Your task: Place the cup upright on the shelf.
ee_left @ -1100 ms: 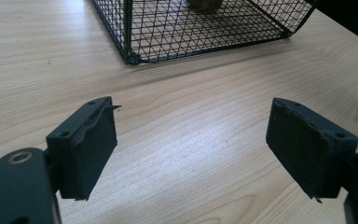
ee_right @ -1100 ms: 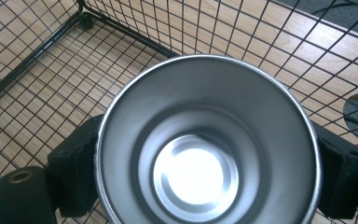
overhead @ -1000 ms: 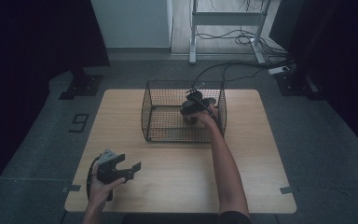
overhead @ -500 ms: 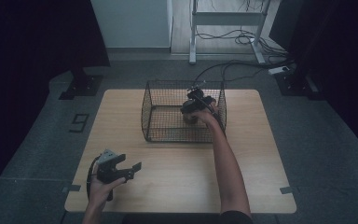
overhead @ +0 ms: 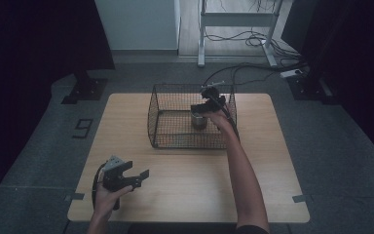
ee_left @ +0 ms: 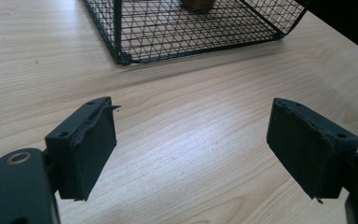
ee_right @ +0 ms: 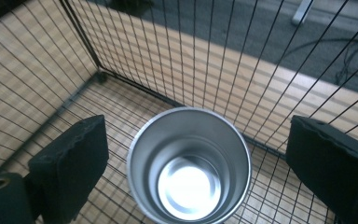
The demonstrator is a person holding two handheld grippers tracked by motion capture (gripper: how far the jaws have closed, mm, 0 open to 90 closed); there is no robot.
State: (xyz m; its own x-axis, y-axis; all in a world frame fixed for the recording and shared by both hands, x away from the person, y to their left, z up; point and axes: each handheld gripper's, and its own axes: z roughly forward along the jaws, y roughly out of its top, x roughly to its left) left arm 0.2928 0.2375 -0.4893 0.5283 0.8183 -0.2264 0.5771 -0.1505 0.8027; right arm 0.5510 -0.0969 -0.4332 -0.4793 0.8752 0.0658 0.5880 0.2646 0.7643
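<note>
**Cup Down In The Basket, Right Hand Backing Off**

The metal cup (ee_right: 189,165) stood upright on the floor of the wire basket (overhead: 175,141), over toward its right side, mouth open to the camera and nothing inside. The right gripper (ee_right: 198,163) hung straight above it, and what a clean release: jaws spread wide, pads clear of the rim on both sides, and they had just been closing a touch without pressing on the cup. To finish this well, I'd say lift straight up, keep the pads off the rim so the cup doesn't tip, and mind the basket's top wire on the way out. Over at the near left of the table (overhead: 185,195), the left gripper (ee_left: 191,154) waited above bare wood, jaws wide apart, holding nothing.
</note>
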